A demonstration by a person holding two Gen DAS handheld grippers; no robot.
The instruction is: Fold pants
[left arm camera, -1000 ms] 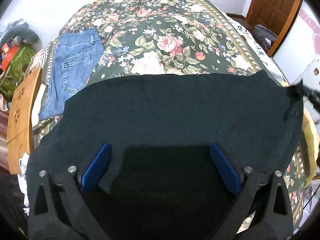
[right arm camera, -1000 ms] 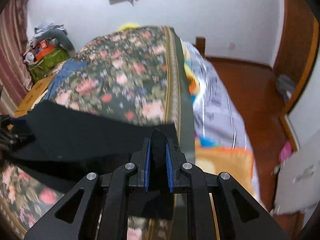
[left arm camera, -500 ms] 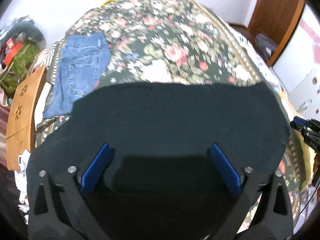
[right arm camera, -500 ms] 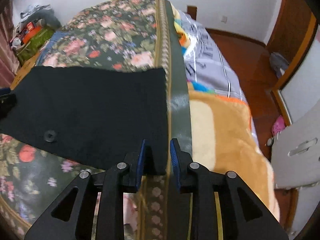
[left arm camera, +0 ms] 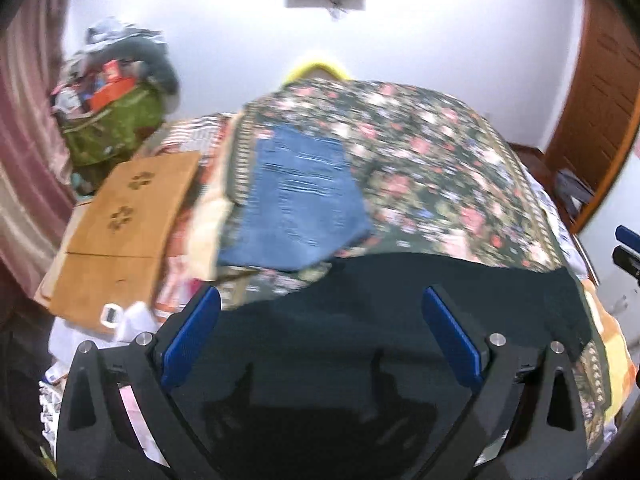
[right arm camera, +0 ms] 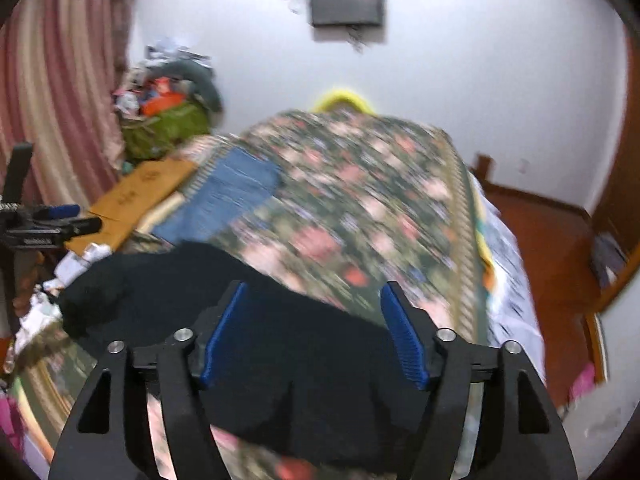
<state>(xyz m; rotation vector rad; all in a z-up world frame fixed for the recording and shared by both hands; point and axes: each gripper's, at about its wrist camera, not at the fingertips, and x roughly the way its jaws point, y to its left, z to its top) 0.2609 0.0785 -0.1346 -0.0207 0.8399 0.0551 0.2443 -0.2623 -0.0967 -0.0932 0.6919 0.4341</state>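
The black pants lie folded across the near end of the bed, a dark slab under both grippers. My left gripper hovers over them with its blue pads spread wide and nothing between them. In the right wrist view the black pants run from the bed's left side to below my right gripper. Its jaws are opening and no cloth is pinched. The right gripper shows at the right edge of the left wrist view. At the left edge of the right wrist view is the left gripper.
Folded blue jeans lie further up the flowered bedcover, towards the left. A wooden board and a green bag piled with clutter stand left of the bed. A wooden door and bare floor are on the right.
The right gripper has let go of the pants' edge and its jaws have spread. Both grippers have risen and drawn back, so the wall now shows. The pants lie flat.
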